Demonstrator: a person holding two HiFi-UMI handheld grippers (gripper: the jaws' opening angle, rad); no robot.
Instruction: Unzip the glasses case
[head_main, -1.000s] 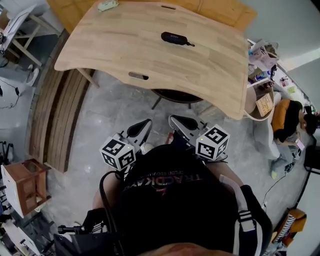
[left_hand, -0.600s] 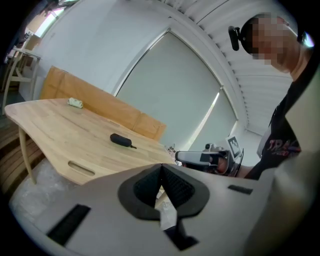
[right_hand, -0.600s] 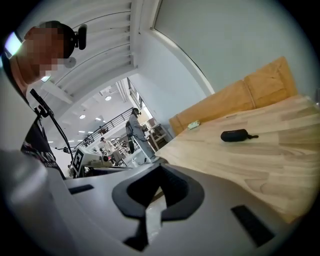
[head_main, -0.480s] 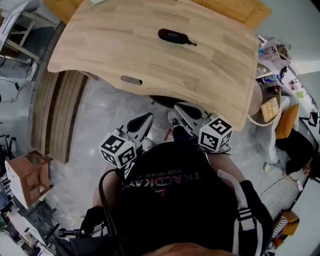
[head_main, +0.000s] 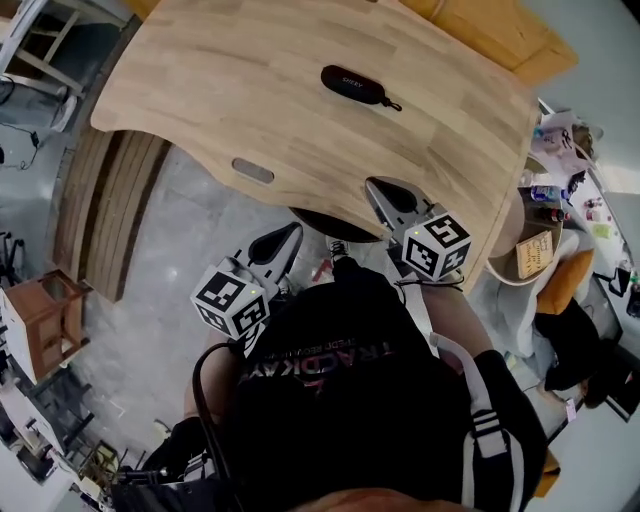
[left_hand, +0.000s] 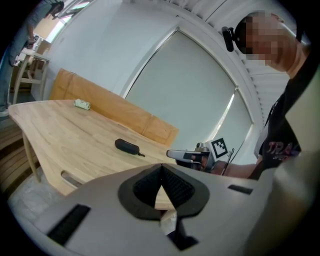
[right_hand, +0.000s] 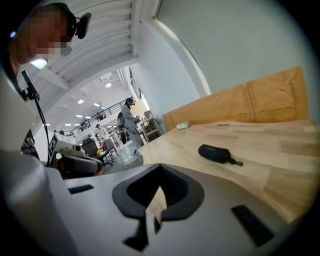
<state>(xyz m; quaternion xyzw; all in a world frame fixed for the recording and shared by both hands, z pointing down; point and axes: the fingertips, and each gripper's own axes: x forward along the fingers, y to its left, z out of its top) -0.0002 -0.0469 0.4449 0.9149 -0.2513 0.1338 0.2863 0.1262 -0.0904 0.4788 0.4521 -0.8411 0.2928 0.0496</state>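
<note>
Position of item: The glasses case (head_main: 352, 84), dark and oblong, lies flat on the wooden table (head_main: 200, 90), towards the middle of the top. It is ahead of both grippers and well apart from each, with no contact.

Left gripper (head_main: 289, 233): the jaws are pressed together tip to tip. The tips stand short of the near table edge, over the floor (head_main: 190, 240). In the left gripper view the case sits above and left of the jaw tips, beyond a stretch of bare wood.

Right gripper (head_main: 384, 189): the jaws are pressed together tip to tip. The tips reach over the near table edge, making this the nearer of the two grippers to the case. In the right gripper view the case sits above and right of the jaw tips.

Orientation: in the head view the long axis of the case runs from upper left to lower right, crosswise to the line along which both sets of jaws point. A short cord loop (head_main: 393, 102) trails from the lower-right end, on the right gripper's side.

Other: an oval slot (head_main: 252, 170) is cut in the table near the edge, ahead of the left jaws. A small pale green thing (left_hand: 81, 104) rests at the far edge, well beyond the case.

Change since the earlier frame: both grippers have advanced towards the table, the right one further. It was over the floor and short of the edge, and now overlaps the top. The case keeps its place and heading on the table. Both sets of jaws remain closed.
</note>
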